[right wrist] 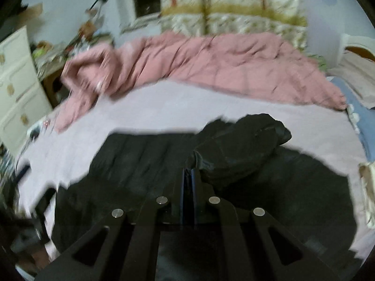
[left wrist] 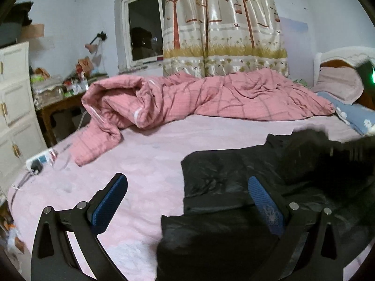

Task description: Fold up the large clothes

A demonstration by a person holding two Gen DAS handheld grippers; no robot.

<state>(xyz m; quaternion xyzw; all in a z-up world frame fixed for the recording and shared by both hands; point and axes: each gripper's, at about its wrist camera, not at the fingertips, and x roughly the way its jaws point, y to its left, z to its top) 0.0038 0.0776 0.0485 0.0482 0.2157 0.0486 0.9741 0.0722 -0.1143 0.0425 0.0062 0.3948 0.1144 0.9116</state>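
Black padded jacket, glossy and quilted, lying spread on the near half of the pink-sheeted bed, one bunched part, likely a sleeve or hood, heaped on its right side. Step in hand, as judged: carrying that part across for a fold; right gripper fingers pressed together, seemingly pinching a fold of it, left gripper fingers spread over the jacket's left edge, holding nothing. Next move calls for laying the part flat and pinning the edge.
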